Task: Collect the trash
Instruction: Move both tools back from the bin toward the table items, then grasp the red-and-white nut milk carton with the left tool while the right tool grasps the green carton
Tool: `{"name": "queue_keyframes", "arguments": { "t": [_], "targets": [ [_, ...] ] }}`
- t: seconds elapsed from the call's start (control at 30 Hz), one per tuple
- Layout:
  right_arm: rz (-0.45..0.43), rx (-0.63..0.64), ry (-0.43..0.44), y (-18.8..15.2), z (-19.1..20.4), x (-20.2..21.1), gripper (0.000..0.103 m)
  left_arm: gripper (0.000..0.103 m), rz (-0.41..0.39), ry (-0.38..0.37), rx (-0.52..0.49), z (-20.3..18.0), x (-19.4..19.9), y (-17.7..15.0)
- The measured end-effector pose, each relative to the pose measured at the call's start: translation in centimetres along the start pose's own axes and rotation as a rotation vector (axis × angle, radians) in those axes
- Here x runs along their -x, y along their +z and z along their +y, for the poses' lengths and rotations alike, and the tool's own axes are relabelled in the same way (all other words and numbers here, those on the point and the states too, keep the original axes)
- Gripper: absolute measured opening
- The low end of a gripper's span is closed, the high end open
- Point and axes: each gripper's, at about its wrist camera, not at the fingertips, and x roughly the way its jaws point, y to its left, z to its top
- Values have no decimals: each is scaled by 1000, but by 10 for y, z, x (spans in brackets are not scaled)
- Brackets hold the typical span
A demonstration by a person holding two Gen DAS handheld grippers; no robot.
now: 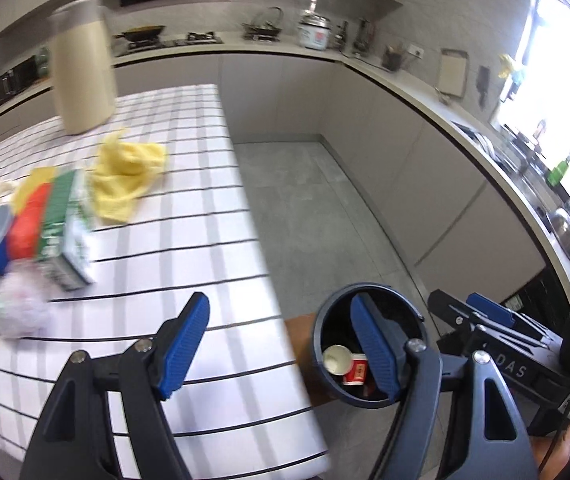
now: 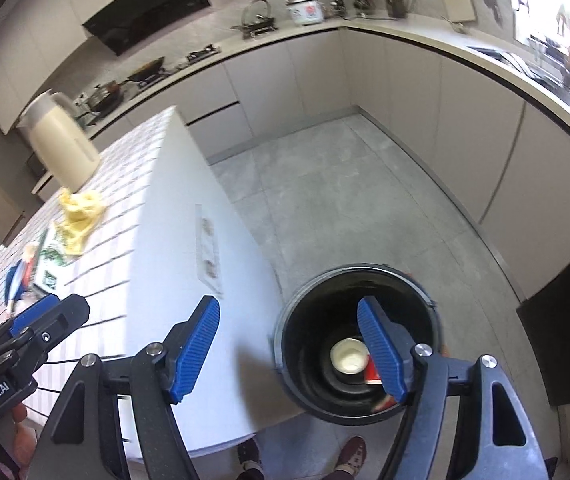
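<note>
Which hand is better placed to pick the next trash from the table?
Probably left: left gripper hangs over the table near the trash pile, jaws open; right gripper is over the bin.

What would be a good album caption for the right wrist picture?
Open right claw above a dark trash bin holding a paper cup, beside the checked table.

Bin point(image 2: 359, 344) mouth unobstructed from above. Table point(image 1: 205, 208) near edge bare; clutter of carton point(image 1: 65, 236), cloth point(image 1: 127, 176), jug point(image 1: 81, 68) crowds far left.
</note>
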Motion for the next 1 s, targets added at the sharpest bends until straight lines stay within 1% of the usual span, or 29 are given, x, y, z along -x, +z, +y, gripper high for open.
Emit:
{"name": "queue_keyframes", "arguments": {
  "t": [0.07, 0.27, 0.47, 0.63, 1.0],
  "targets": [
    [-8, 21, 20, 0, 26, 1, 74, 75, -15, 30, 15, 16, 9, 1],
    [-19, 87, 82, -4, 93, 5, 75, 77, -46, 88, 77, 70, 31, -2],
    [-24, 133, 130, -10, 148, 4, 75, 77, -64, 133, 123, 121, 47, -5],
    [-29, 169, 154, -15, 190, -1, 75, 77, -79, 163, 154, 160, 56, -9],
    [-19, 229, 196, -20, 265, -23, 75, 77, -90, 225, 219, 238, 65, -12]
  ]
}}
